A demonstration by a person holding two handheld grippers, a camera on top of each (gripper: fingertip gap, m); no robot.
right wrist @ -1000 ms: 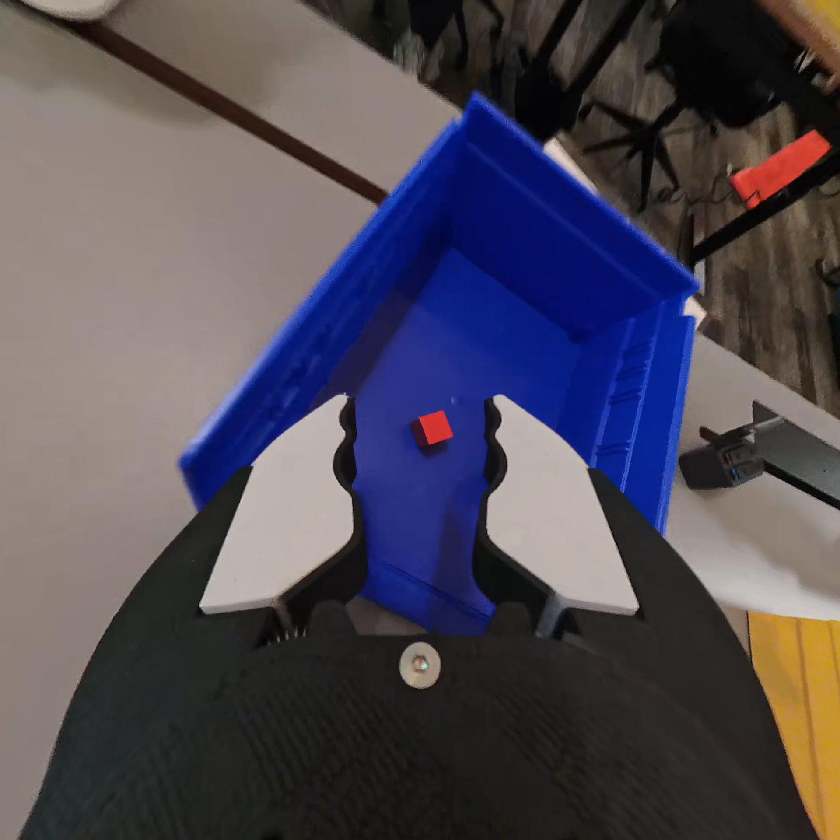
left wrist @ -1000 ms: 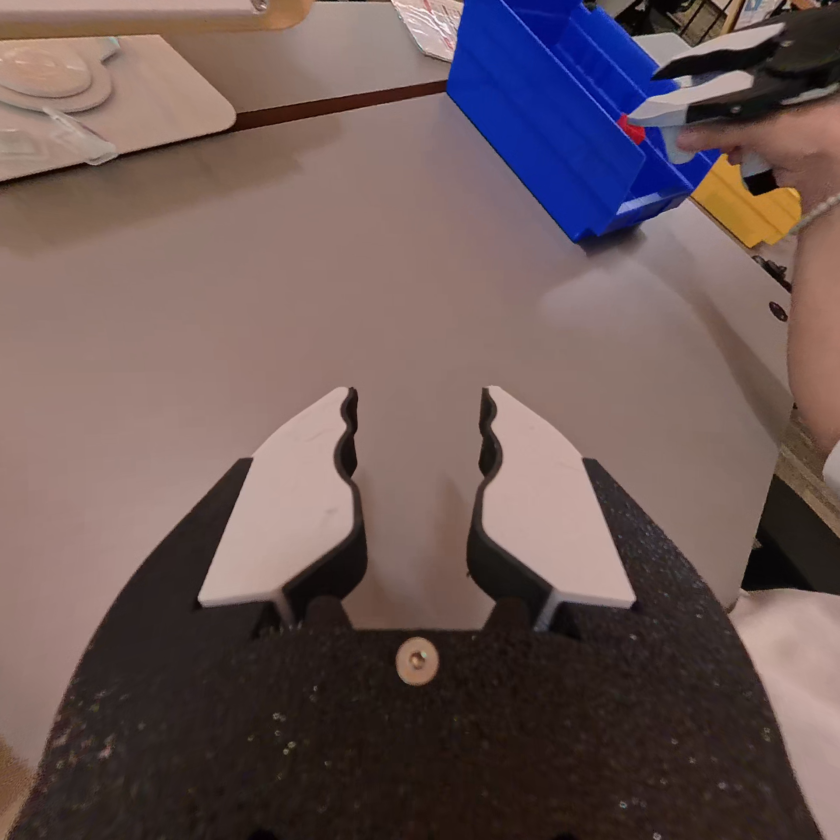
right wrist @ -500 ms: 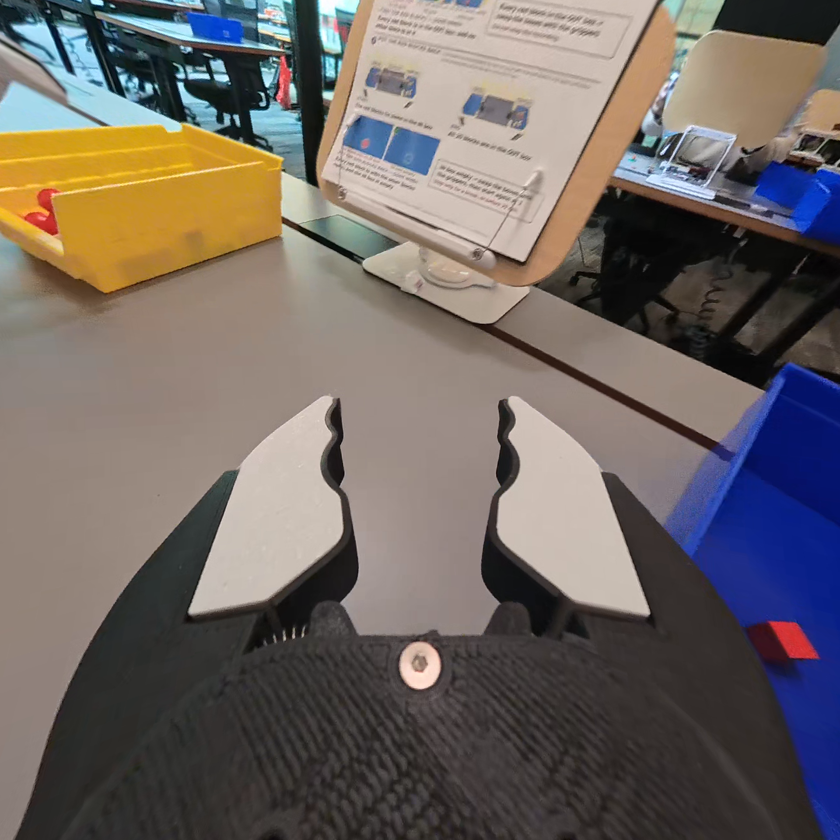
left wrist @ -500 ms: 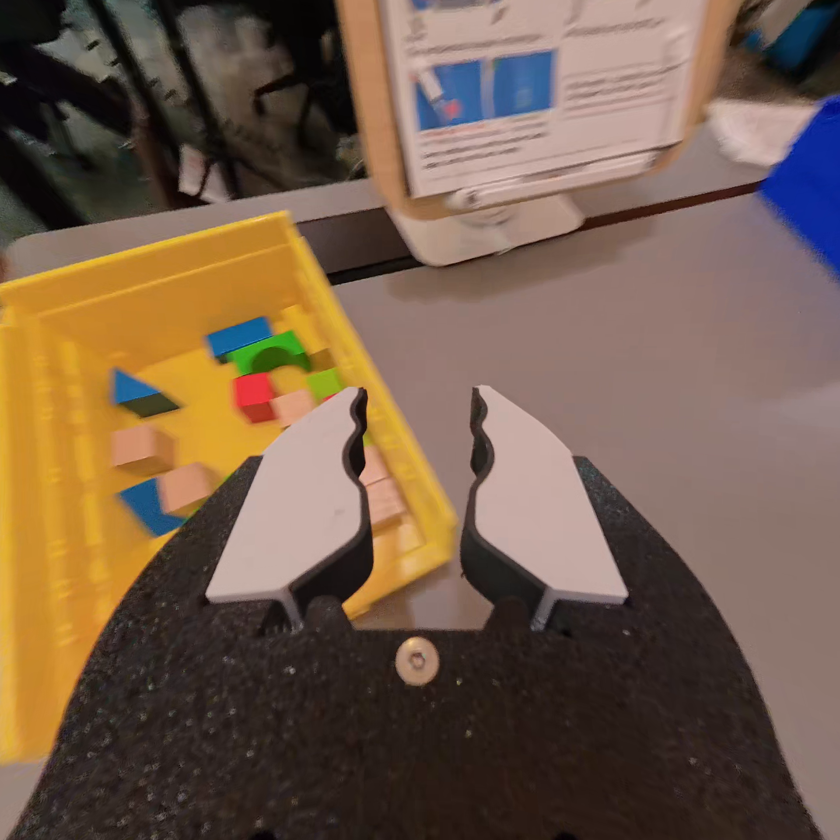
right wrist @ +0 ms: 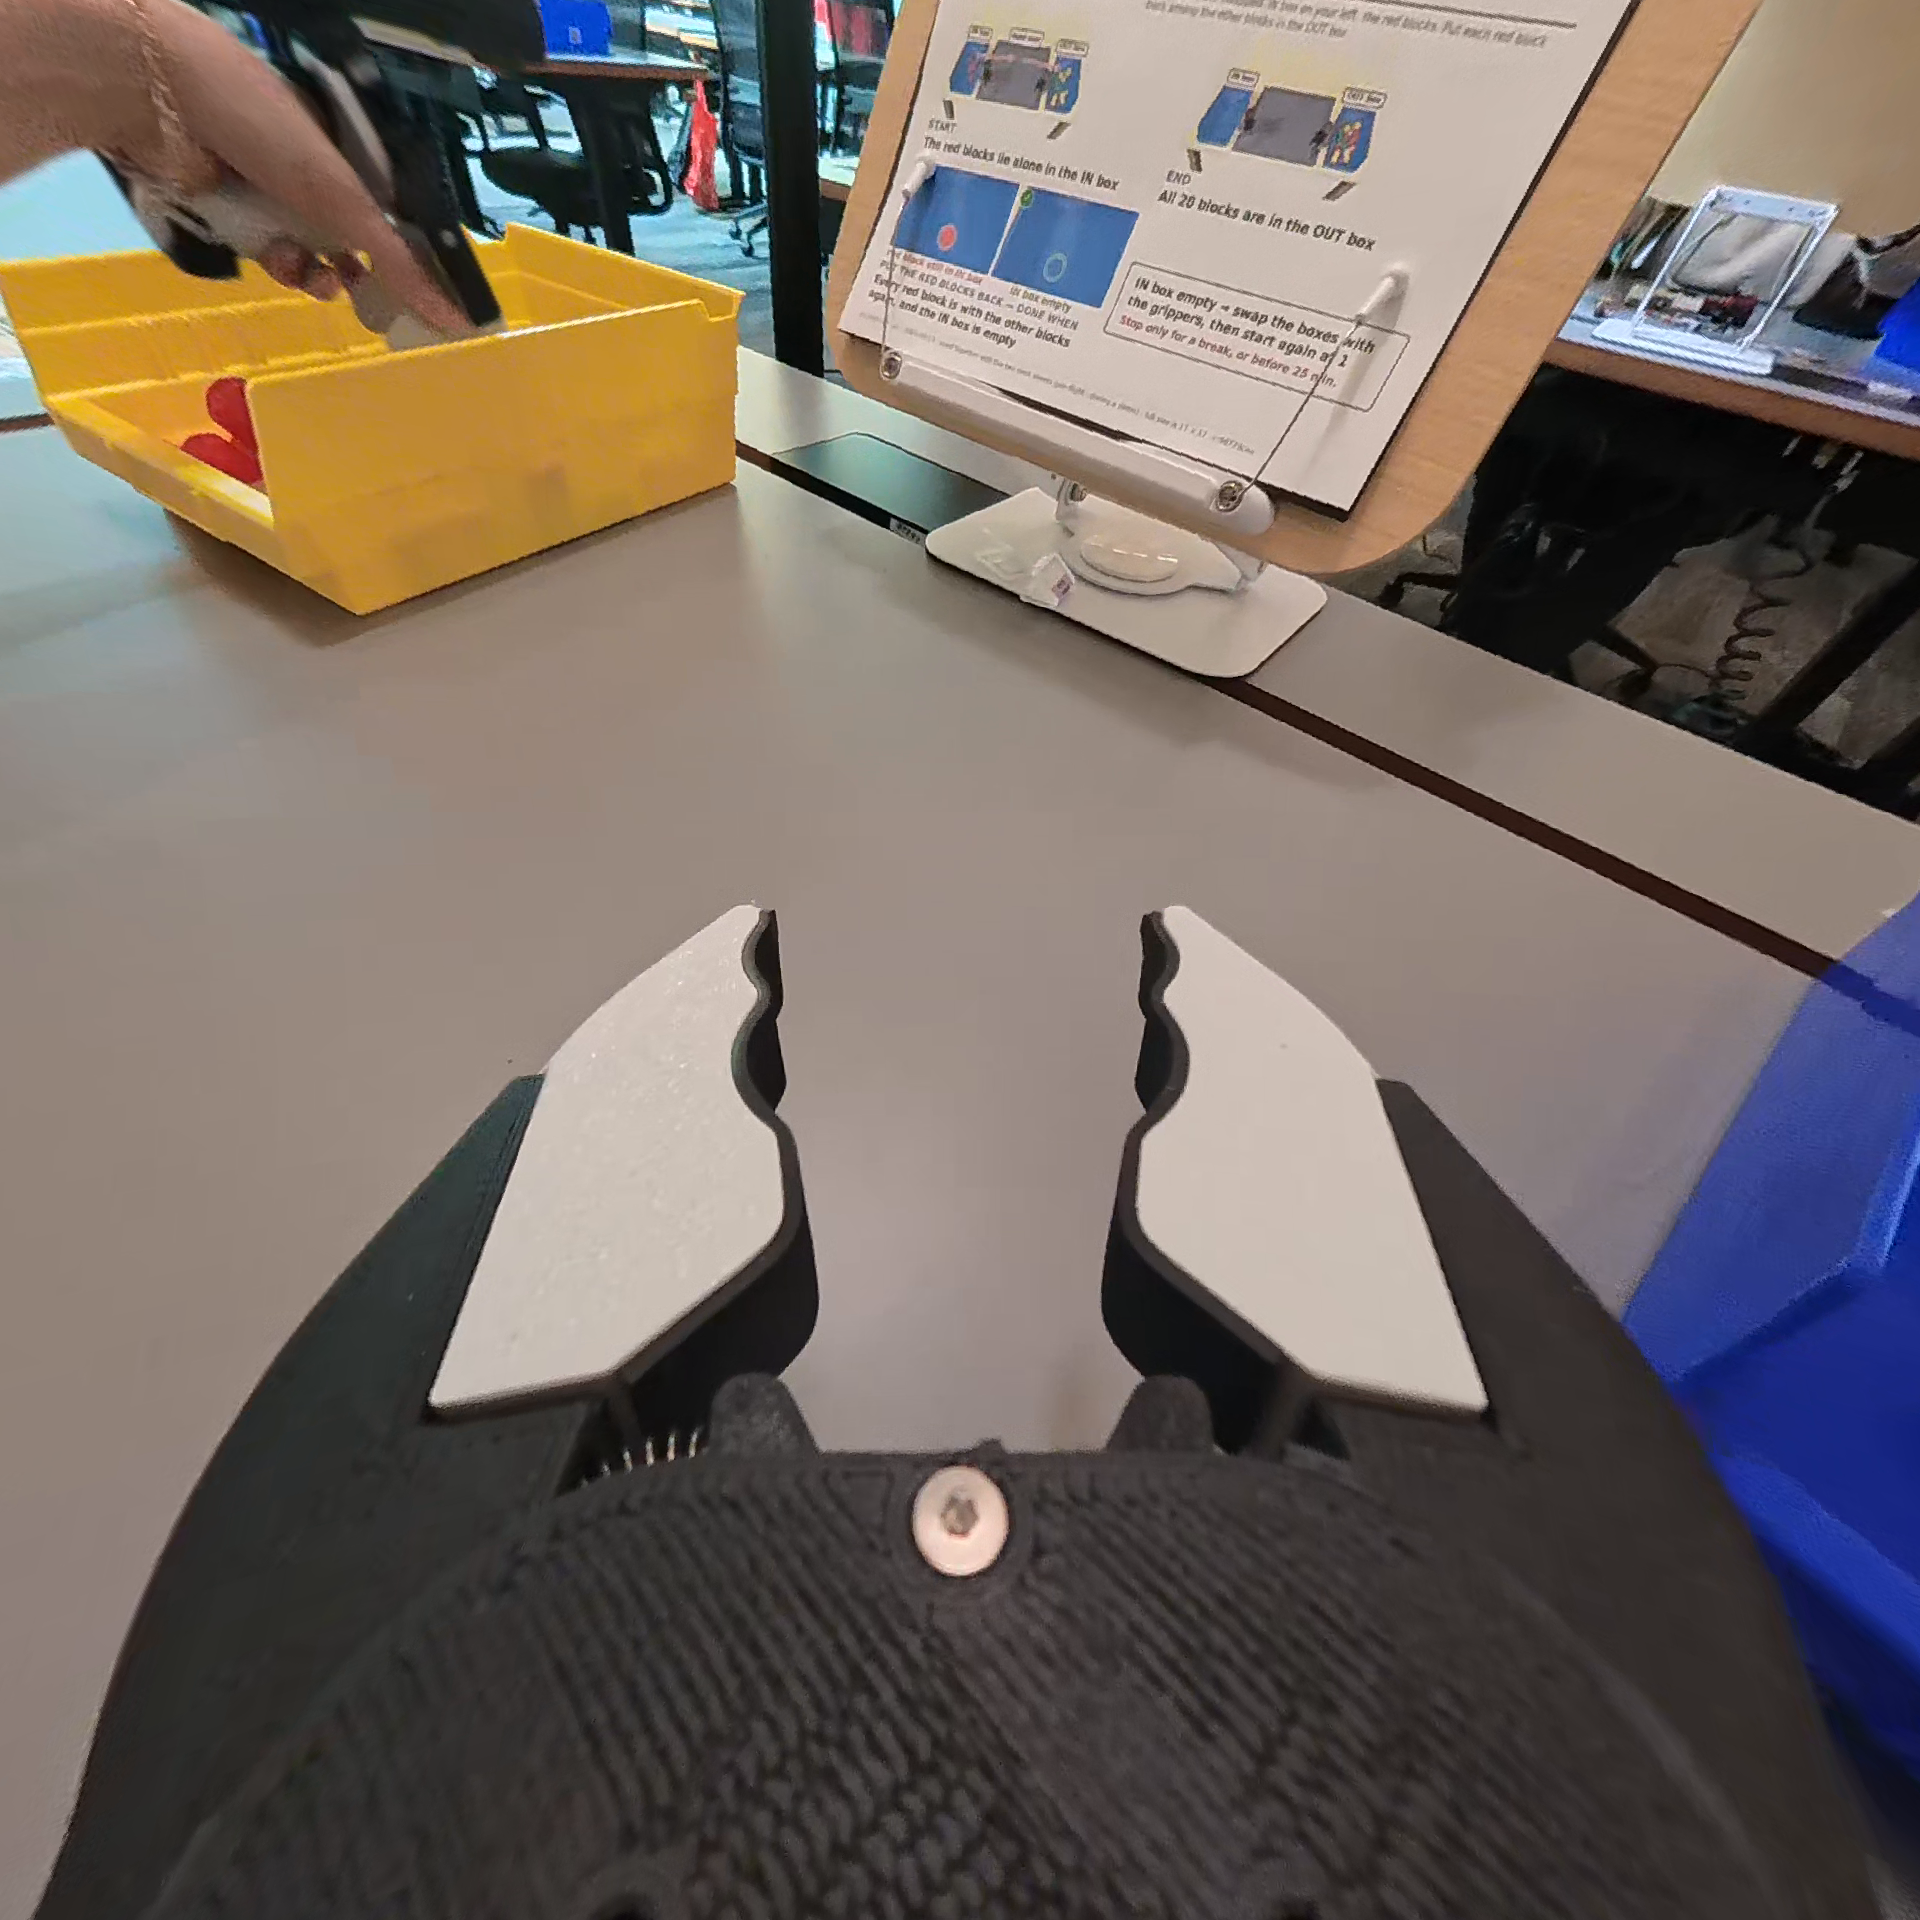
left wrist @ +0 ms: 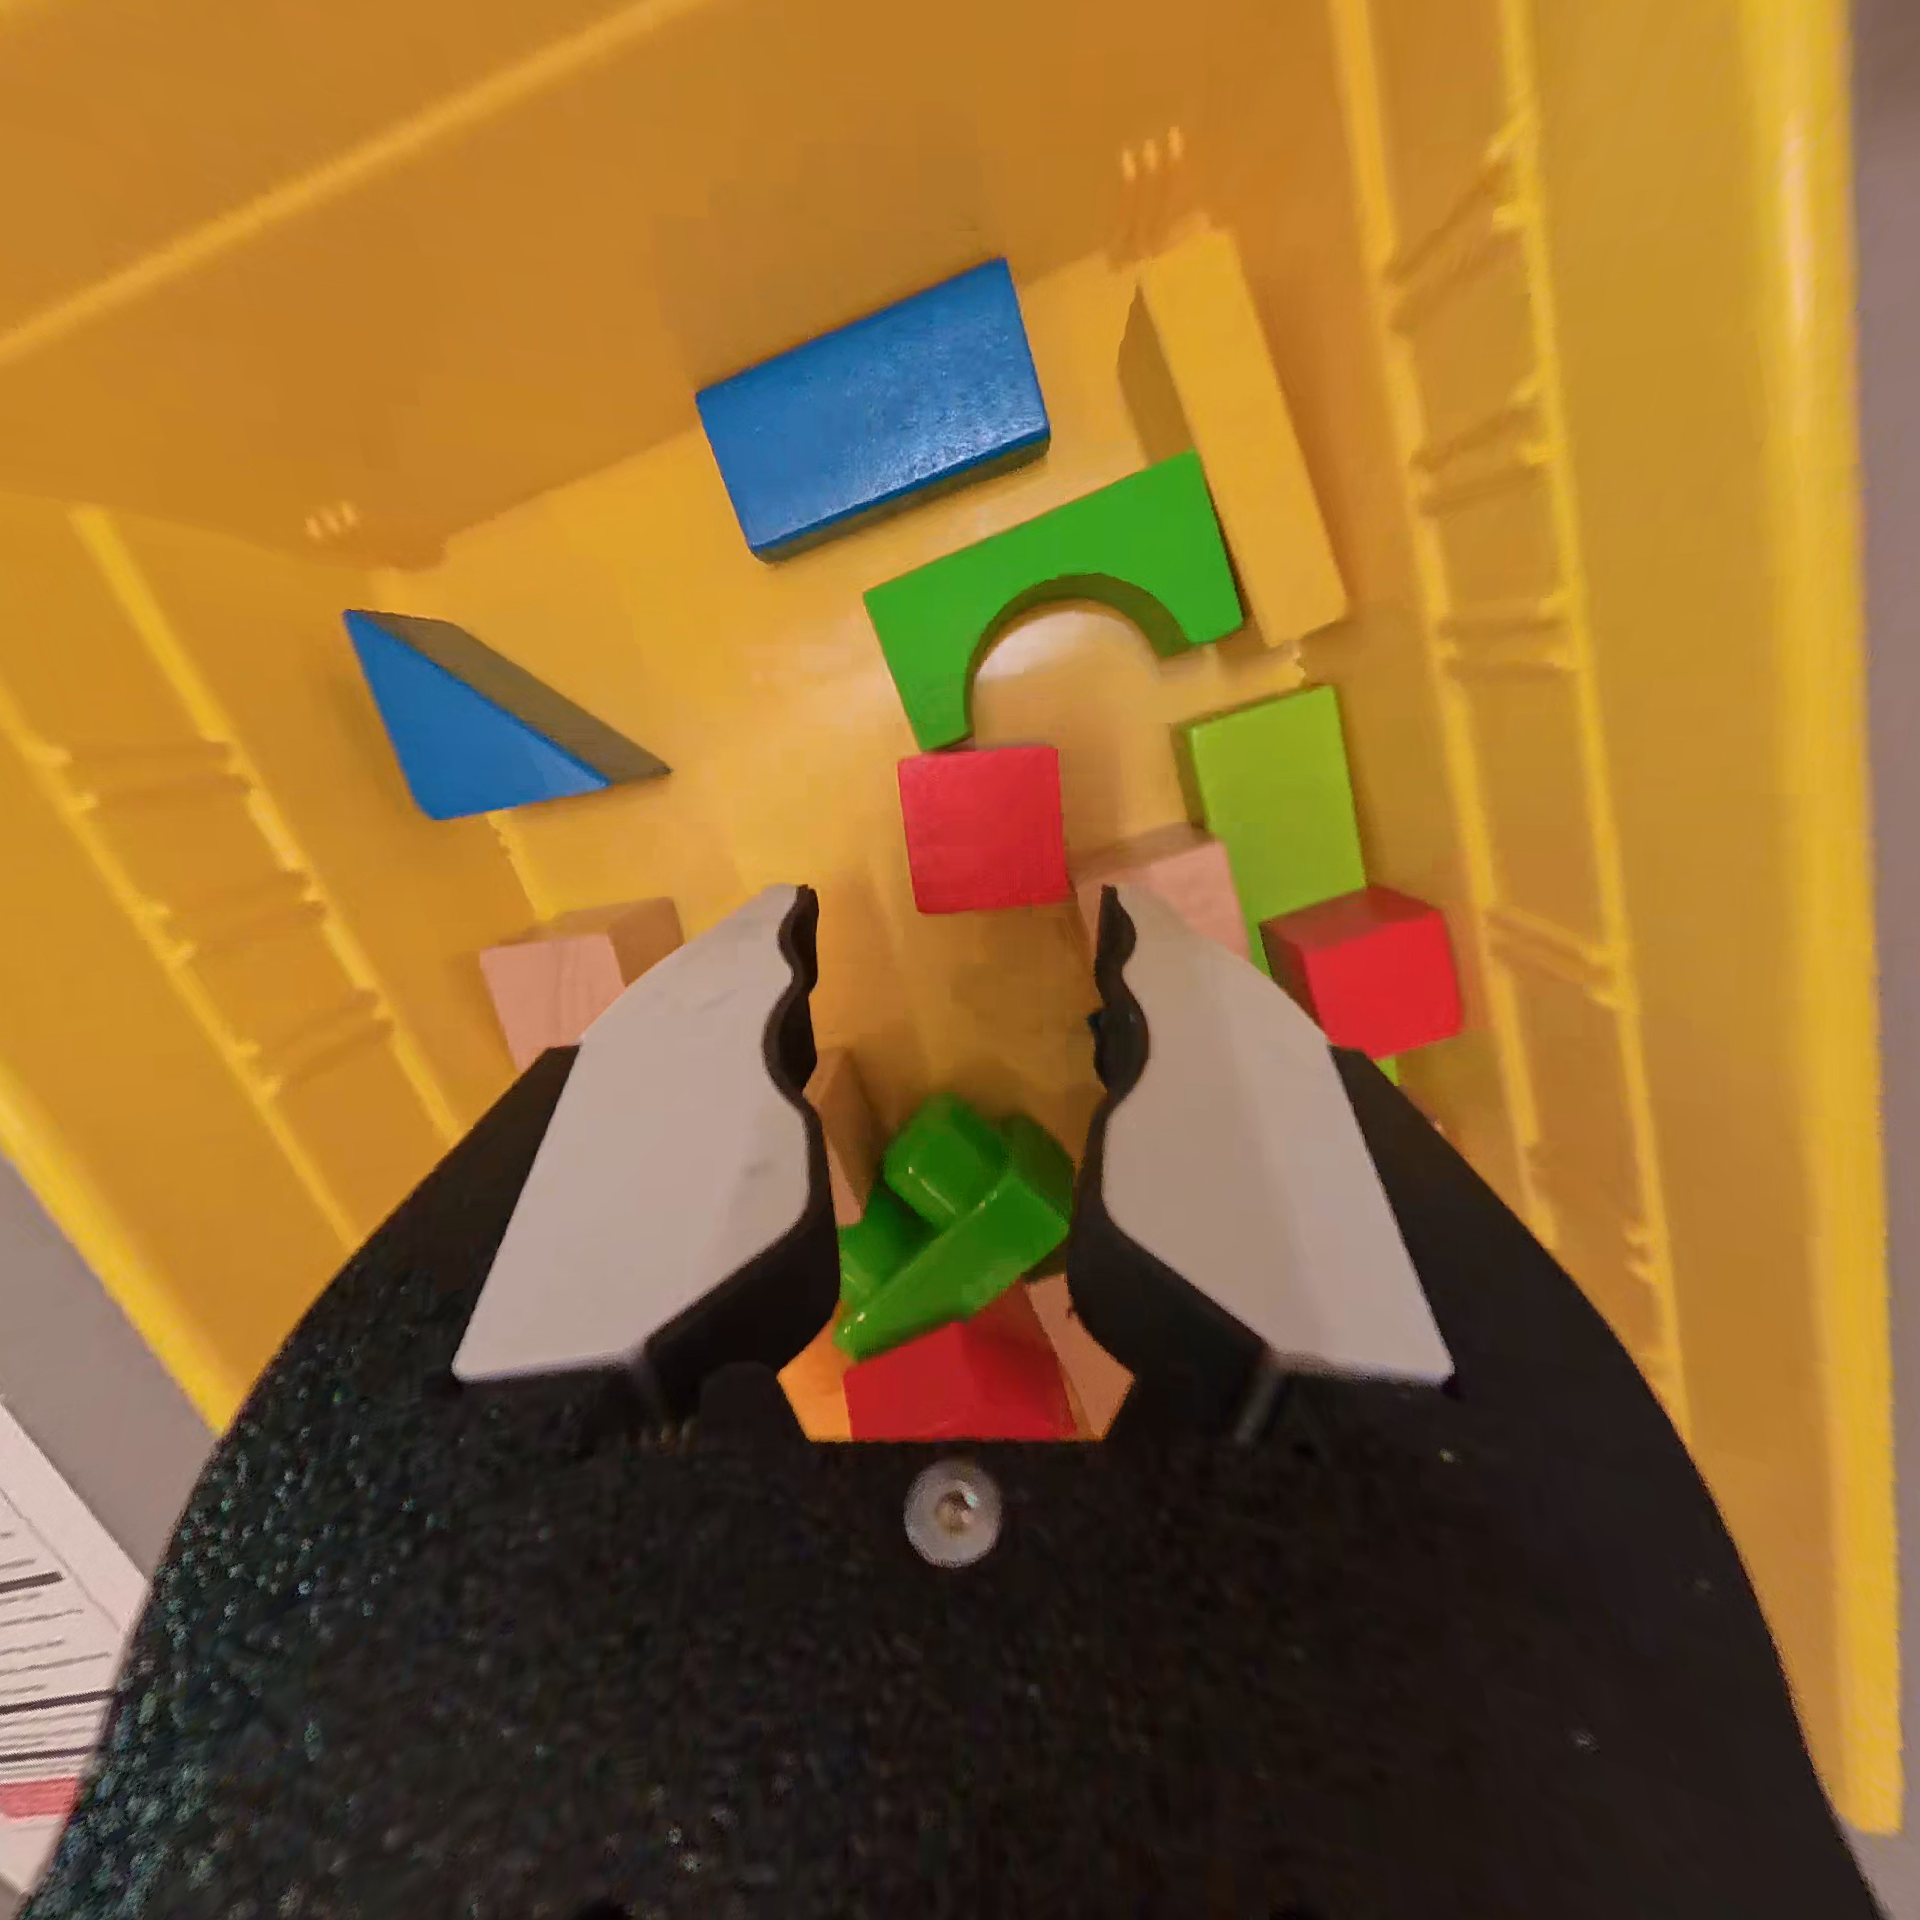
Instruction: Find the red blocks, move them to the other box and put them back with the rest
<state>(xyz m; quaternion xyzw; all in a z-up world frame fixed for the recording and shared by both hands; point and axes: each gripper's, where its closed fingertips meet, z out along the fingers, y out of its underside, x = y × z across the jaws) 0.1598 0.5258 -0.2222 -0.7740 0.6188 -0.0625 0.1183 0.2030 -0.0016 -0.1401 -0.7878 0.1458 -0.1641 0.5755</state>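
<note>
While both tools stand idle: the left gripper (left wrist: 951,914) hangs inside the yellow box (left wrist: 1558,623), jaws parted with nothing between the tips; the right gripper (right wrist: 956,925) hovers over the grey table (right wrist: 520,779), jaws wider and bare.
Nearest, under the left jaws: a heap of green pieces (left wrist: 956,1216) on a red block (left wrist: 956,1387), partly hidden by the gripper body.
Just ahead of the fingertips: a red cube (left wrist: 982,826), apart from both pads, touching the foot of the green arch (left wrist: 1060,582).
To the right: a second red cube (left wrist: 1361,966) leaning on a light green bar (left wrist: 1278,800).
Farther back: a blue wedge (left wrist: 468,727), a blue slab (left wrist: 873,405) and a yellow bar (left wrist: 1236,436).
Handling, as a guess: painted wood, light, stiff, slightly slick; pinch two opposite flat faces.
Blue box (right wrist: 1808,1195): only one corner shows; its contents are out of sight.
Hard to read: red shapes (right wrist: 223,426) in the yellow box's front compartment, blurred.
</note>
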